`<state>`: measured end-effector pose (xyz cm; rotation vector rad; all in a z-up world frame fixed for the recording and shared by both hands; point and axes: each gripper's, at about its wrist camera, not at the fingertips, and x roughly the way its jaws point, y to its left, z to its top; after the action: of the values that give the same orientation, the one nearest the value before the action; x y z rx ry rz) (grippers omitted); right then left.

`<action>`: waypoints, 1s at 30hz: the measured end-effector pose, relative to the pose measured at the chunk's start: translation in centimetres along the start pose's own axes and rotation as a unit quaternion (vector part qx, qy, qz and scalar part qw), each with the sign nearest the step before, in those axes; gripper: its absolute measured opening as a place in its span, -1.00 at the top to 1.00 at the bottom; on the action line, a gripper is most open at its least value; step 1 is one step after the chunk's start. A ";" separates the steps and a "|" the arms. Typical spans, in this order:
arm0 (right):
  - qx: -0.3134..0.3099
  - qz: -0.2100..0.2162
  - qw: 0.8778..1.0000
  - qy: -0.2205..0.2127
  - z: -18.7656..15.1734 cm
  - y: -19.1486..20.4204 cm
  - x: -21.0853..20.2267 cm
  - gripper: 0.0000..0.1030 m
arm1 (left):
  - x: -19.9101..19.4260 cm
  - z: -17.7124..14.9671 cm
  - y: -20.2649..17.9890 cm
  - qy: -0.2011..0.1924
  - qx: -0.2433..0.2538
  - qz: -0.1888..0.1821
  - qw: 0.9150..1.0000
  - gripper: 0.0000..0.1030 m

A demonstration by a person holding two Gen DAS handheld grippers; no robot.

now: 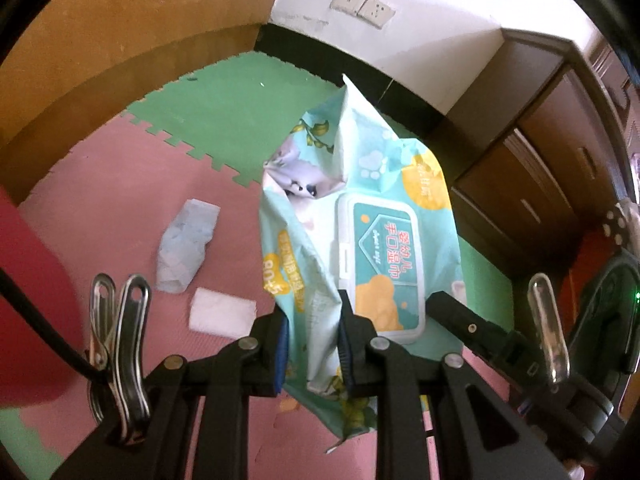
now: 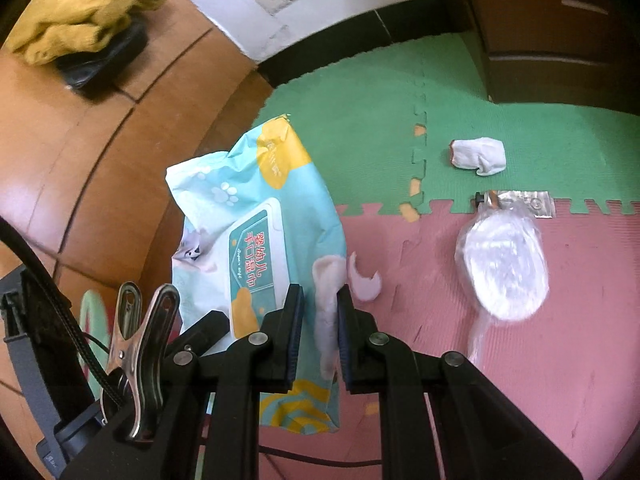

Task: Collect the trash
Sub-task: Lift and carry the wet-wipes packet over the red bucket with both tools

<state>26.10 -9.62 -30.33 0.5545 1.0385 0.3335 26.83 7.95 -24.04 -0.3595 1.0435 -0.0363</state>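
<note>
Teal wipes pack point(image 1: 360, 216) — yellow blobs, white paw prints, pink-and-green puzzle mat point(image 1: 120, 200), yellow cloth point(image 2: 80, 12)

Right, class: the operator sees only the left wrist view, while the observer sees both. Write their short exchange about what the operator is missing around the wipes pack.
Operator: My left gripper is clamped on the wipes pack. Where is the right gripper gripping?
Observer: The right gripper is shut on the same pack, at its edge beside the flip lid.
Operator: Is there any trash that I can't see?
Observer: Yes, a clear plastic bag lies on the pink mat, to the right of the pack.
Operator: Anything beyond that?
Observer: A white crumpled wad sits on the green mat, farther out than the bag.
</note>
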 end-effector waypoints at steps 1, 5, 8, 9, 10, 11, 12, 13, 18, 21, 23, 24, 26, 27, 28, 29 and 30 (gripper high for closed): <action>-0.002 0.001 1.000 -0.003 -0.4 0.5 -0.8 0.67 | -0.8 -0.1 0.1 -0.002 0.001 0.000 1.000 0.60; -0.002 0.013 1.000 -0.013 -1.8 2.1 -3.5 0.67 | -4.8 -1.1 -0.3 -0.019 0.010 0.001 1.000 0.60; 0.000 0.026 0.999 -0.020 -2.6 3.1 -5.6 0.67 | -7.6 -1.6 -0.2 -0.031 0.009 -0.004 0.999 0.60; -0.002 0.030 0.999 -0.024 -2.9 3.7 -6.4 0.67 | -8.5 -1.8 -0.2 -0.036 0.009 -0.006 0.999 0.60; -0.006 0.032 0.999 -0.029 -3.1 4.2 -7.2 0.67 | -9.5 -2.1 -0.3 -0.041 0.009 -0.006 0.999 0.60; -0.010 0.034 0.999 -0.033 -3.4 4.7 -7.8 0.67 | -10.2 -2.2 -0.4 -0.044 0.010 -0.006 0.999 0.60; -0.014 0.036 0.998 -0.039 -3.7 5.4 -8.6 0.67 | -11.5 -2.4 -0.5 -0.052 0.011 -0.005 0.999 0.60; -0.017 0.038 0.998 -0.042 -3.8 5.8 -9.1 0.67 | -12.1 -2.5 -0.4 -0.056 0.012 -0.004 0.998 0.60; -0.036 0.057 0.996 -0.058 -5.2 8.9 -12.0 0.67 | -16.8 -3.4 0.1 -0.090 0.009 0.007 0.996 0.60; -0.048 0.065 0.995 -0.059 -5.6 10.5 -12.9 0.67 | -18.7 -3.7 0.7 -0.102 0.002 0.013 0.995 0.60; -0.059 0.072 0.994 -0.058 -6.0 11.8 -13.5 0.67 | -20.0 -3.8 1.3 -0.111 -0.005 0.017 0.994 0.60; -0.062 0.076 0.994 -0.058 -6.1 12.2 -13.6 0.67 | -20.5 -3.8 1.6 -0.115 -0.008 0.019 0.993 0.60; -0.070 0.084 0.992 -0.057 -6.4 13.6 -13.9 0.67 | -21.5 -3.8 2.4 -0.122 -0.014 0.023 0.992 0.60; -0.075 0.087 0.992 -0.056 -6.5 14.3 -14.0 0.67 | -22.1 -3.8 2.9 -0.125 -0.018 0.027 0.992 0.60; -0.080 0.090 0.991 -0.055 -6.7 14.9 -14.0 0.67 | -22.7 -3.8 3.4 -0.128 -0.022 0.031 0.991 0.60; -0.084 0.093 0.991 -0.054 -6.8 15.4 -14.0 0.67 | -23.1 -3.9 3.8 -0.131 -0.026 0.035 0.990 0.60; -0.089 0.095 0.990 -0.052 -6.9 16.0 -14.0 0.67 | -23.5 -4.0 4.2 -0.134 -0.030 0.037 0.990 0.60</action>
<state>13.30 -1.79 -13.75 0.5061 0.8476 0.5549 10.91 15.50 -7.44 -0.3677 0.7930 0.1077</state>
